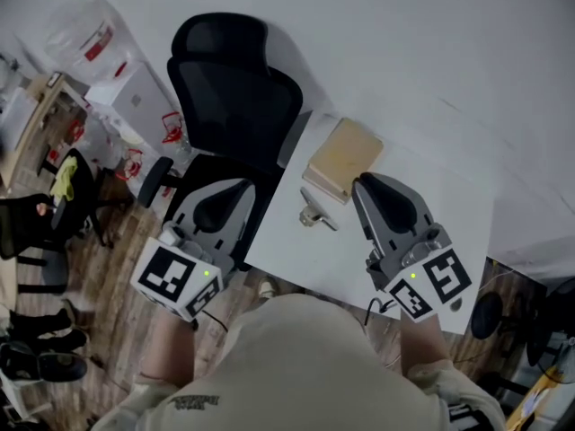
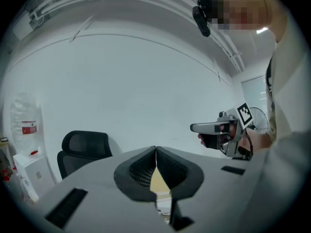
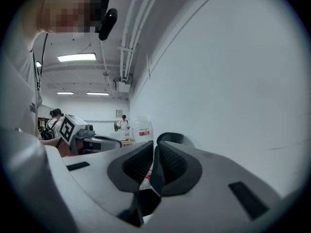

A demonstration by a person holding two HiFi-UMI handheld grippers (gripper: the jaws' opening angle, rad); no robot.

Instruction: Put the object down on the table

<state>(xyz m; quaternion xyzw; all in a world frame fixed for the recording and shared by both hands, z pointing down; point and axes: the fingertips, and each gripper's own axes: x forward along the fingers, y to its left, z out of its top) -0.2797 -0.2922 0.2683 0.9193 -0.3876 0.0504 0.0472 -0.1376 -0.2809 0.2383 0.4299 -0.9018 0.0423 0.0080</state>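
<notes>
Left gripper (image 2: 155, 152): jaws clenched, empty.
Right gripper (image 3: 154, 149): jaws clenched, empty.
Tan block (image 1: 344, 157): surface (image 1: 305, 245) corner nearest chair (image 1: 235, 88).
Metal piece (image 1: 316, 215): just beside block, toward near edge.

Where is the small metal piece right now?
In the head view the small metal piece lies on the white table, by the near corner of the tan block, just left of the right tongs.

Head view looks steeply down over the counter (image 1: 296, 241); each tool view sits close behind its jaws, facing level at the wall (image 2: 146, 81) (both catch the black chair (image 2: 82, 149)).
</notes>
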